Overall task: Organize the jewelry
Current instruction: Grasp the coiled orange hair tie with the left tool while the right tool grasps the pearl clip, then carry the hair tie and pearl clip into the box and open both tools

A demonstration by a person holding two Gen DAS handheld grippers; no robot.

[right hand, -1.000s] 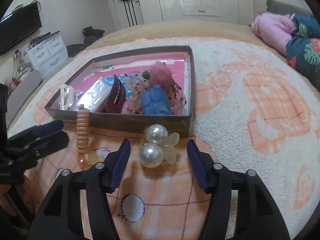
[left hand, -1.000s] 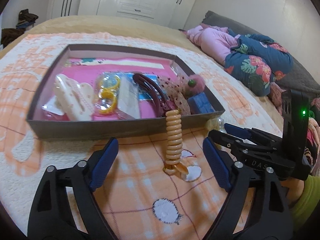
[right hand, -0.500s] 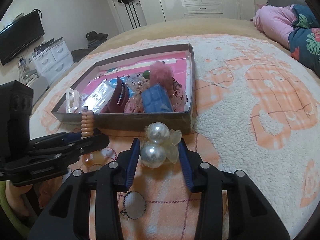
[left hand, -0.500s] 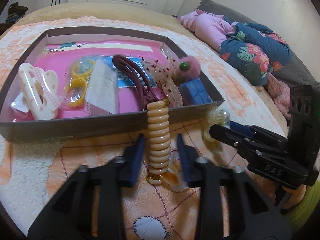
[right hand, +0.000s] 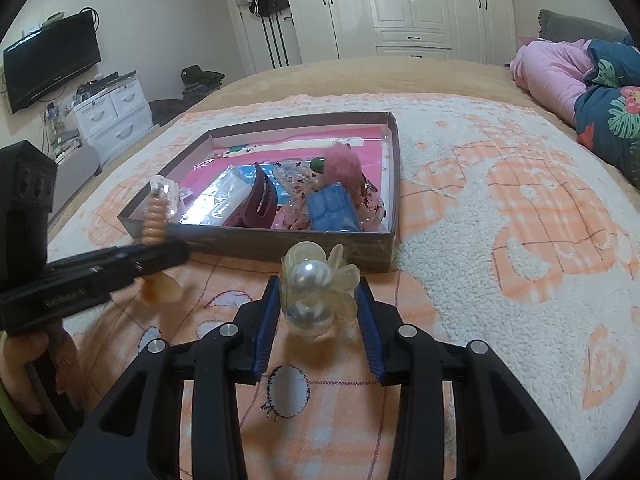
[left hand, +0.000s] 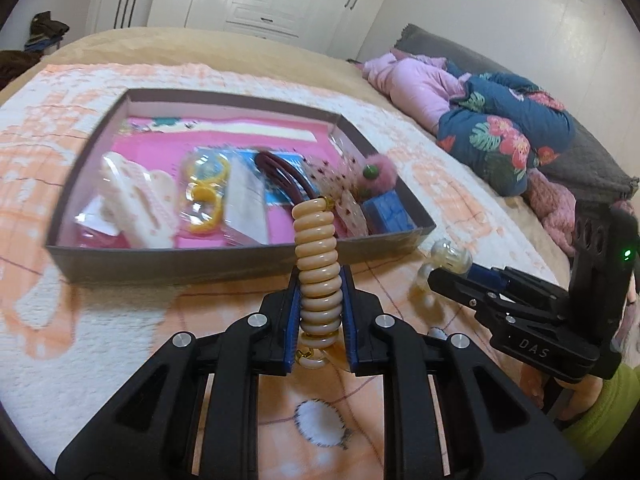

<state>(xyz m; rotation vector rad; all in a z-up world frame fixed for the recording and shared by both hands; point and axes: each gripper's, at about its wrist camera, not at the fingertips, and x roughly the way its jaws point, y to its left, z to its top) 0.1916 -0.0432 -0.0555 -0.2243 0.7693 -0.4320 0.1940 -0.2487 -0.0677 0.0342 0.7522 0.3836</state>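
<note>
the letters "das" stand in pale print on the black body of the right gripper [left hand: 452,276], seen from the left wrist. the print on the left gripper's [right hand: 160,250] body is blurred, unreadable.

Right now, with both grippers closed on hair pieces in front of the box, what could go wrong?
The left gripper pinches only the lower coils of the tall beige spiral hair clip, so its free top may sway or snag the grey cardboard box rim. The clear petal clip with two pearls looks smooth and round, so it might slip from the right gripper.
</note>
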